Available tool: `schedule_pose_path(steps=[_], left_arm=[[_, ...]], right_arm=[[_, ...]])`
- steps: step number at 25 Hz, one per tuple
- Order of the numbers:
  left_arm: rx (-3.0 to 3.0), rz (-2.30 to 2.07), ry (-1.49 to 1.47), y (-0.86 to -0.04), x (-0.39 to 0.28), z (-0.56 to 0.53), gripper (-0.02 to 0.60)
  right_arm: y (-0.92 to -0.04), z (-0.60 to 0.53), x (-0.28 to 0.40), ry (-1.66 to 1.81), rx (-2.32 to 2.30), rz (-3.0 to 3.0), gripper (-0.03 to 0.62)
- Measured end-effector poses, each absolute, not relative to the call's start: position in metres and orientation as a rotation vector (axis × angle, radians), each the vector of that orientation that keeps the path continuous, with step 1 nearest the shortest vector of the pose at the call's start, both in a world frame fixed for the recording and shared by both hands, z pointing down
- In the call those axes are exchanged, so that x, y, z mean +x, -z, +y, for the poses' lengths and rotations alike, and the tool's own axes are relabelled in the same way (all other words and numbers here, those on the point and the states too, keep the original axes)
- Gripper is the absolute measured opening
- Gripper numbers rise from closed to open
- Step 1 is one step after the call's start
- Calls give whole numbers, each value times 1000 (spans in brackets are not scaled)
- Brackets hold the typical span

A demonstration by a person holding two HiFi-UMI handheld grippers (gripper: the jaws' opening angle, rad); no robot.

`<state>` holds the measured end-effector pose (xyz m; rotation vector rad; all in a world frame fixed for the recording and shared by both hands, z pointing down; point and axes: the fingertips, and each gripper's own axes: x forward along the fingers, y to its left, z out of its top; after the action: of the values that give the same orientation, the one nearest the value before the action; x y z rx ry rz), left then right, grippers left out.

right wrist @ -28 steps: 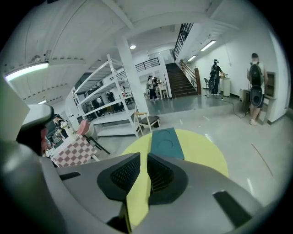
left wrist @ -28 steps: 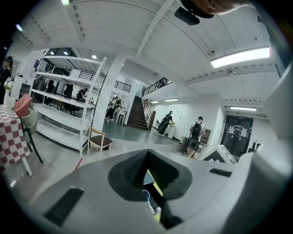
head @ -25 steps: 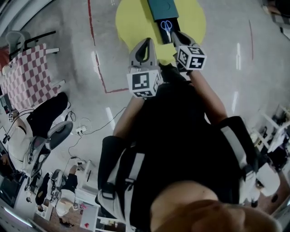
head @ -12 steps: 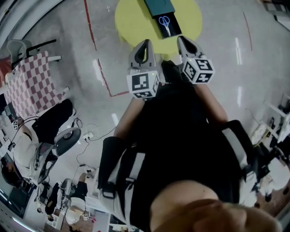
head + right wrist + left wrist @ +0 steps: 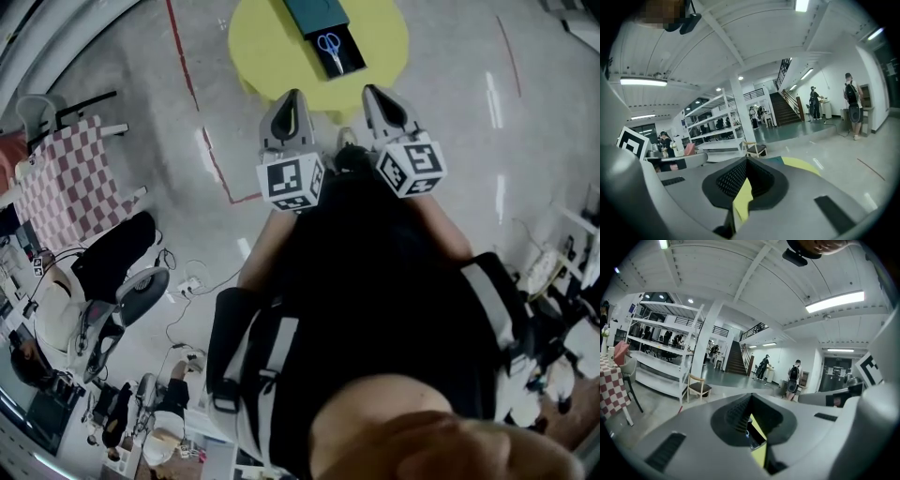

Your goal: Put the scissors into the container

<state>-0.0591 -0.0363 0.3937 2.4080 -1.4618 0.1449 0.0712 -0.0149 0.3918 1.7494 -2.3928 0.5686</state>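
Blue-handled scissors (image 5: 329, 45) lie inside a black open container (image 5: 345, 60) on a round yellow table (image 5: 267, 47); a teal lid (image 5: 315, 13) sits at the container's far end. My left gripper (image 5: 288, 99) and right gripper (image 5: 376, 94) are held side by side close to the body, short of the table's near edge and apart from the container. Both are shut with nothing in them. In the left gripper view the gripper (image 5: 749, 401) shows only a sliver of yellow table (image 5: 760, 452) past its jaws. The right gripper (image 5: 746, 162) points over the table (image 5: 802, 165).
A red line (image 5: 201, 124) runs across the grey floor left of the table. A checkered table (image 5: 67, 178) with a chair (image 5: 34, 90) stands at the left, an office chair (image 5: 127, 292) and cables below it. People stand far off by the stairs (image 5: 850, 103).
Both grippers have drawn back from the table toward the body. The right gripper, which was at the container's near end, is now apart from it. The scissors stay in the container.
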Motion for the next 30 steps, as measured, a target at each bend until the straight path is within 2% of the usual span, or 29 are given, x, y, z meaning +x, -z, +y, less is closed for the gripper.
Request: schedule_pose_path(steps=[9,30], left_arm=[[2418,-1546,-151,-378,-39,-23,-3],[2390,-1566,-170,-382,-16,-8,-3]], right_arm=[[-379,-5,98,-550,1736,-2433,-2],[-385,8,110,-564,1636,-2489,-2]])
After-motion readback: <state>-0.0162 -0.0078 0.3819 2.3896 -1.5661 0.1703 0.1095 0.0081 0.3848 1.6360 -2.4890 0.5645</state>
